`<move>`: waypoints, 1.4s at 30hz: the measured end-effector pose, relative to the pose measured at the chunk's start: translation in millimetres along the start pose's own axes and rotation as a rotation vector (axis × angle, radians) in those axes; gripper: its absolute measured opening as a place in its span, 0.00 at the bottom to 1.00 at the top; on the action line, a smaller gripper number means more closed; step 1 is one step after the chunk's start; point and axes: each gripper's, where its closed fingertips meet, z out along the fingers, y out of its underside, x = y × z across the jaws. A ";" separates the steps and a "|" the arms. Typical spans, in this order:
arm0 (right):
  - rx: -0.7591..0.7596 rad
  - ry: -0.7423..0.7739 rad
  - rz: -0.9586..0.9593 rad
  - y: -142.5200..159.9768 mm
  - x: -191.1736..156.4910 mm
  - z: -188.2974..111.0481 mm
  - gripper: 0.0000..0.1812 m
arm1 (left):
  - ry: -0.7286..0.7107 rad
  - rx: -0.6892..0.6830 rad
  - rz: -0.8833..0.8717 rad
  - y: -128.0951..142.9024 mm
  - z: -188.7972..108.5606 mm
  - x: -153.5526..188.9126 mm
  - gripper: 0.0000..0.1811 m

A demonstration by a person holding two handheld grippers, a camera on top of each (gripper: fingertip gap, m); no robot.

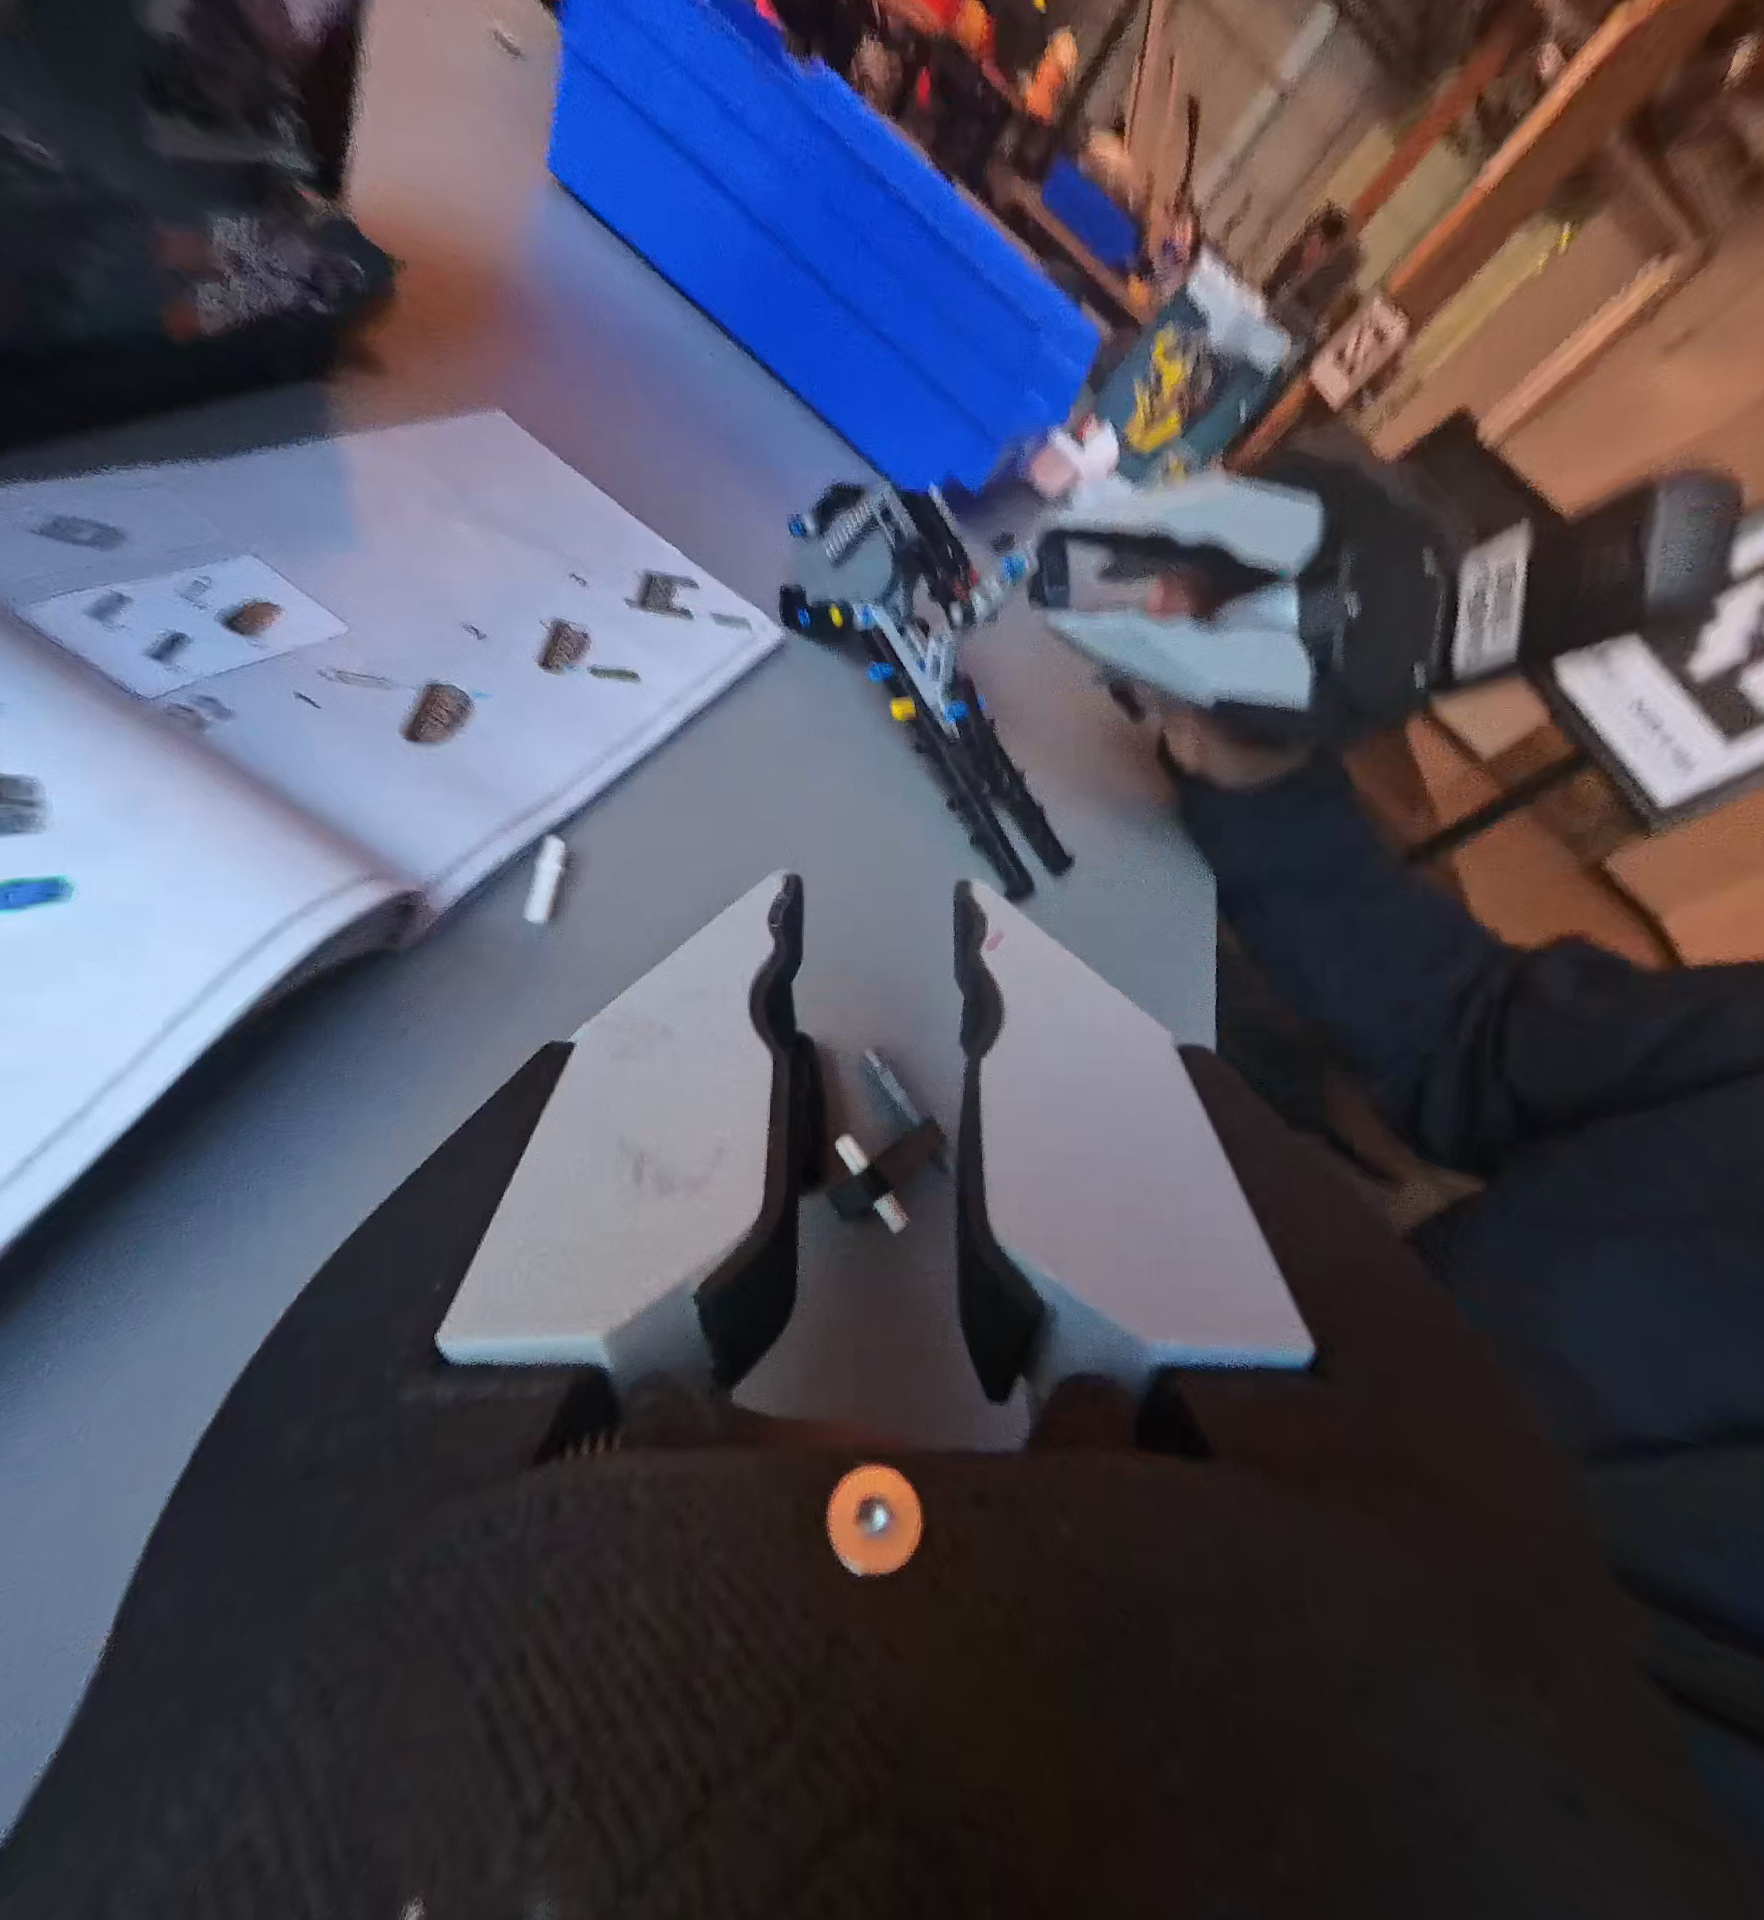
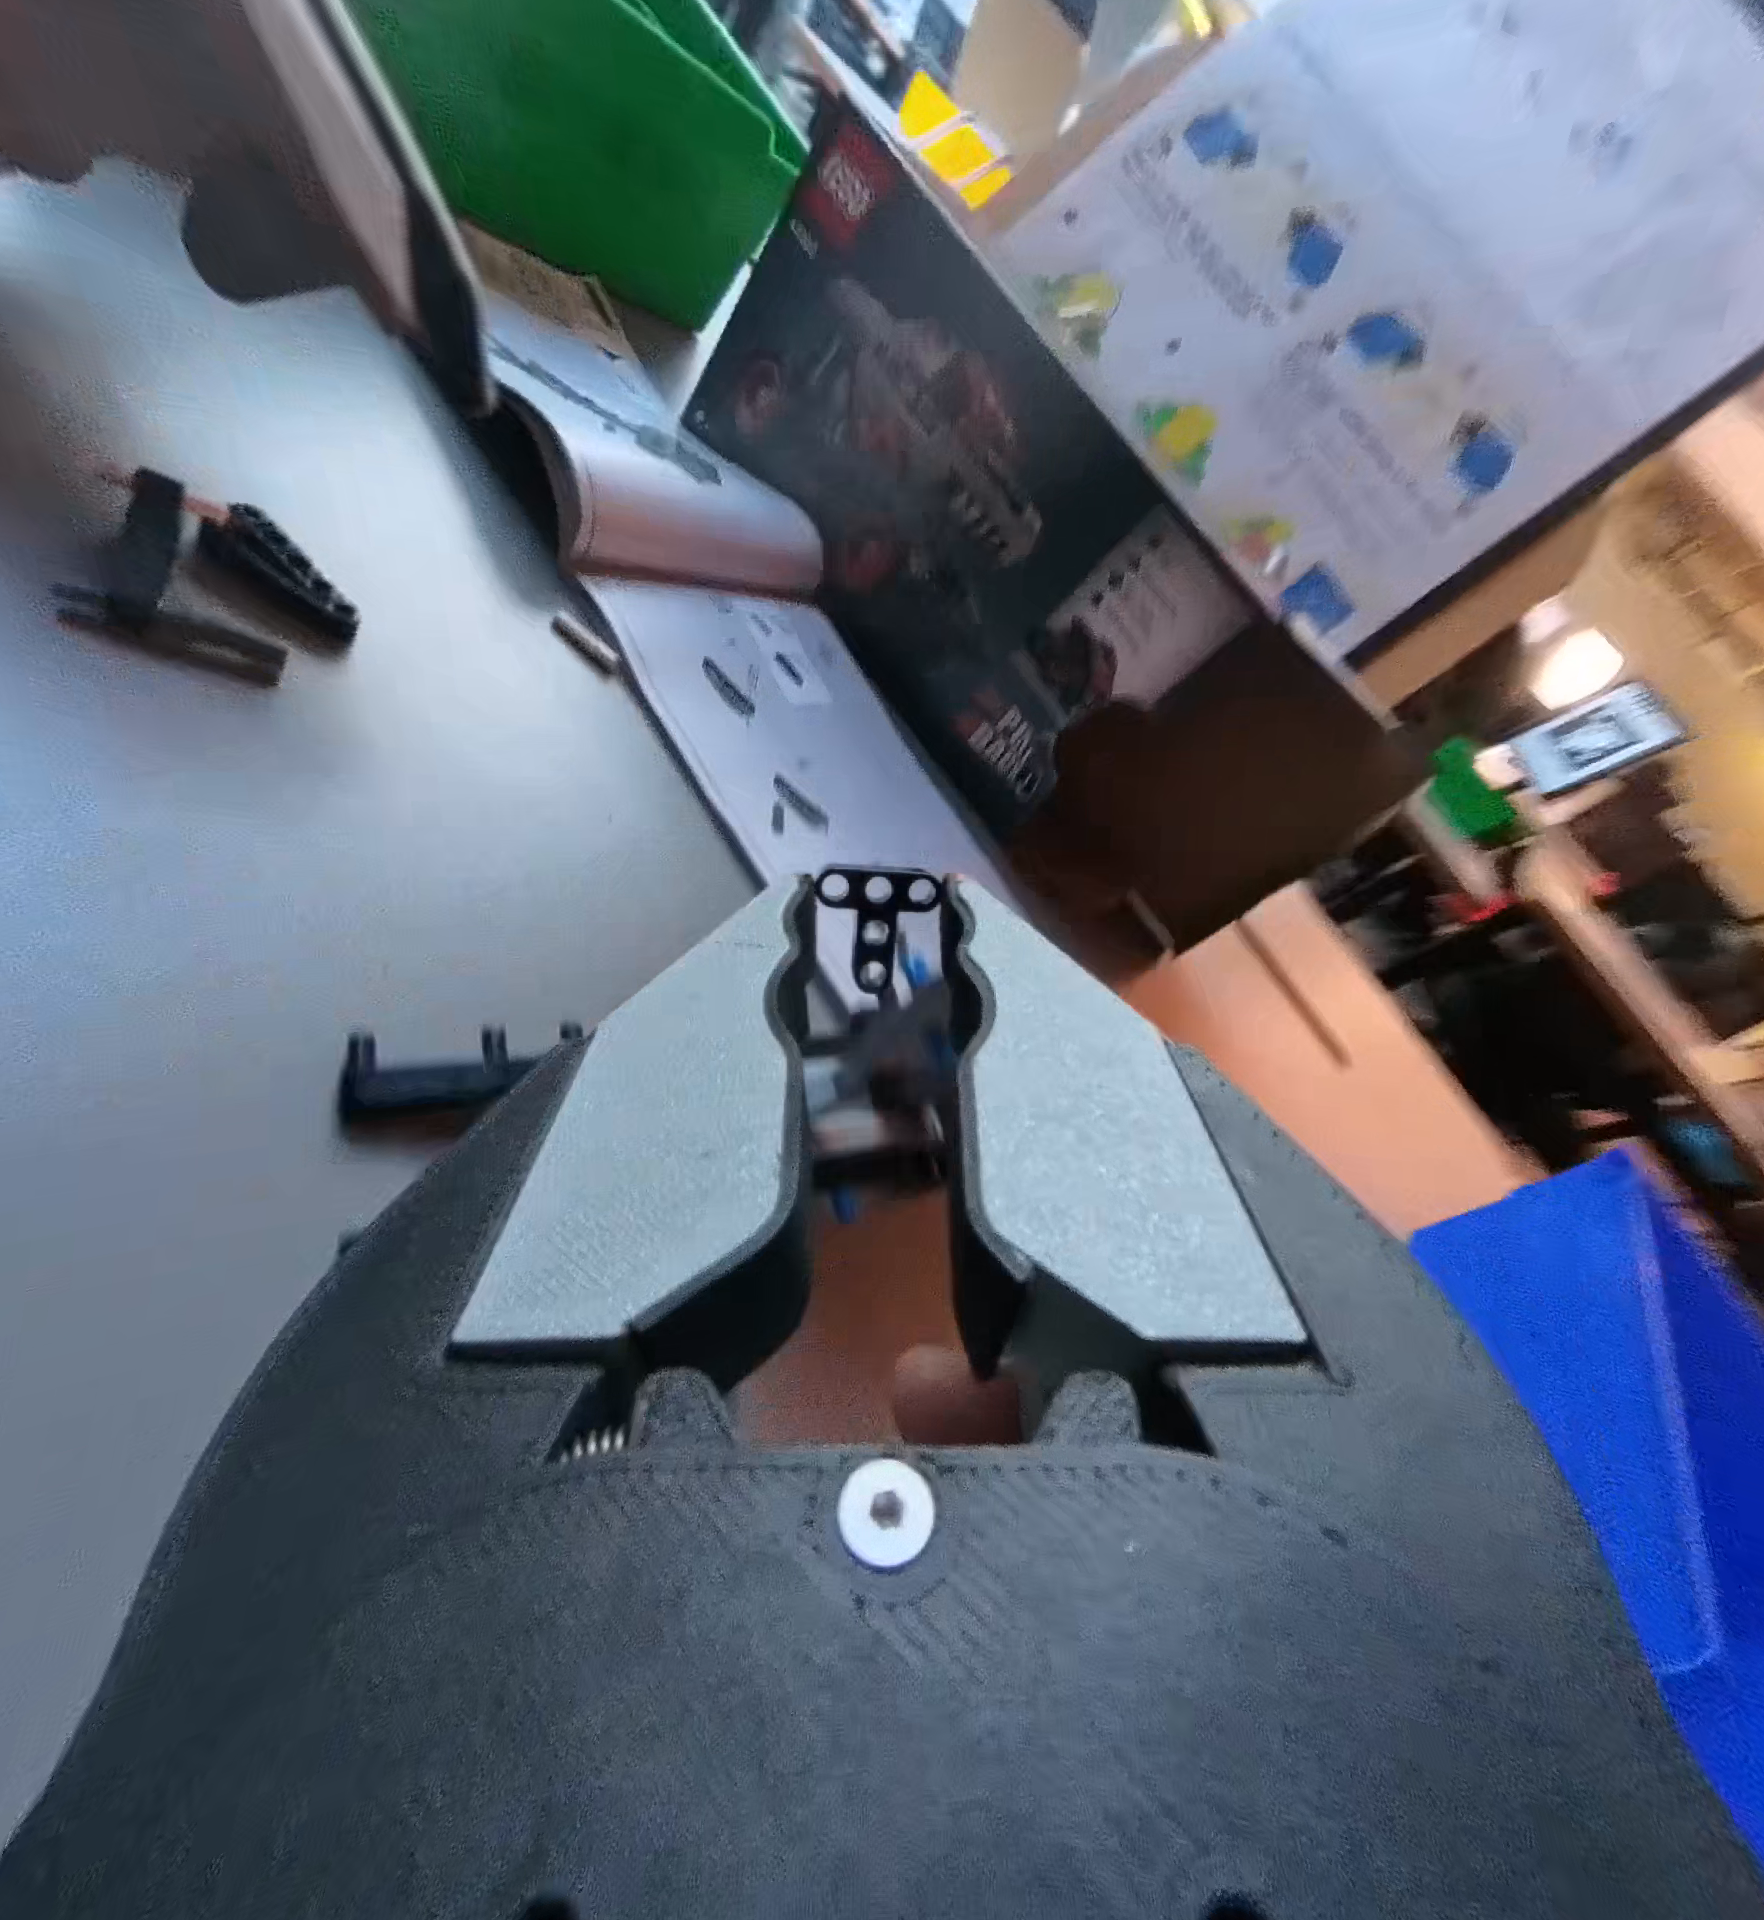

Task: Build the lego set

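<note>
My left gripper is open and low over the grey table. A small loose part, dark with a white axle and a grey pin, lies on the table between its fingers, not gripped. The partly built lego model, black and grey with blue and yellow pins, lies ahead. My right gripper is shut on a black T-shaped beam with holes, held by the crossbar at its tips. It also shows in the left wrist view, beside the model. The model shows blurred below its fingers.
An open instruction booklet lies left, with a white pin by its edge. A blue bin stands behind the model. The right wrist view shows black parts, a black beam, the lego box and a green bin. Across from one pair of fingers to the other is roughly 15 cm.
</note>
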 end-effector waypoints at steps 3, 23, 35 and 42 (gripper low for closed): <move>0.068 -0.082 0.140 19.5 16.0 -17.7 0.11 | 0.111 -0.209 0.086 36.4 14.3 27.1 0.15; 0.013 -0.398 0.393 94.8 32.2 -77.5 0.11 | 0.001 -0.423 0.226 47.9 97.9 50.2 0.21; -0.167 -0.687 0.294 117.2 -4.3 -68.1 0.11 | 0.099 -0.448 -0.148 34.7 197.2 48.8 0.16; -0.177 -0.786 0.323 111.5 -16.3 -68.4 0.11 | 0.138 -0.425 -0.237 31.3 202.2 42.7 0.06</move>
